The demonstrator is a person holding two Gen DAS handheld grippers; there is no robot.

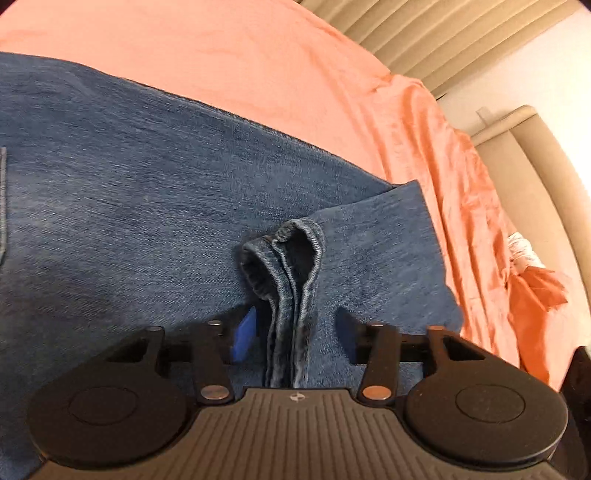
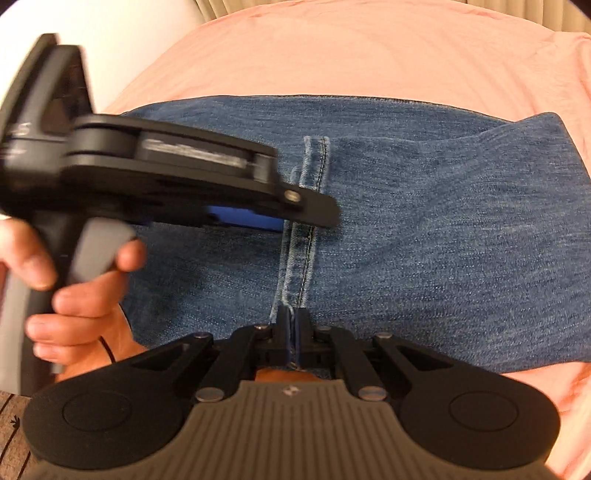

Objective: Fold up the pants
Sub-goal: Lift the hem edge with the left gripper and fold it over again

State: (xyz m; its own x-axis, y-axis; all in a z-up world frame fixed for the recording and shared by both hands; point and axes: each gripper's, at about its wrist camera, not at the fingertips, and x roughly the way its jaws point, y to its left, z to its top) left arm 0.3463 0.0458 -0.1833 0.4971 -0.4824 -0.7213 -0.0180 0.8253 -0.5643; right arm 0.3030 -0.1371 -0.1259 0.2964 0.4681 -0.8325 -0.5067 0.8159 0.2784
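Blue denim pants [image 1: 129,192] lie folded on the orange bedsheet [image 1: 258,66]. In the left wrist view the hem ends [image 1: 288,266] stand up as a ridge between the open fingers of my left gripper [image 1: 295,332], apart from both pads. In the right wrist view my right gripper [image 2: 294,325] is shut on the near end of the stitched hem band [image 2: 303,236]. My left gripper [image 2: 295,218] comes in from the left there, held by a hand, its fingers spread around the same band farther up. The pants [image 2: 443,240] spread to the right.
The bedsheet [image 2: 369,48] covers the bed all round the pants. A beige headboard [image 1: 524,155] and pleated curtains [image 1: 424,33] stand at the right. A small patterned cloth [image 1: 524,251] lies at the bed's right edge. Wooden floor [image 2: 11,417] shows at lower left.
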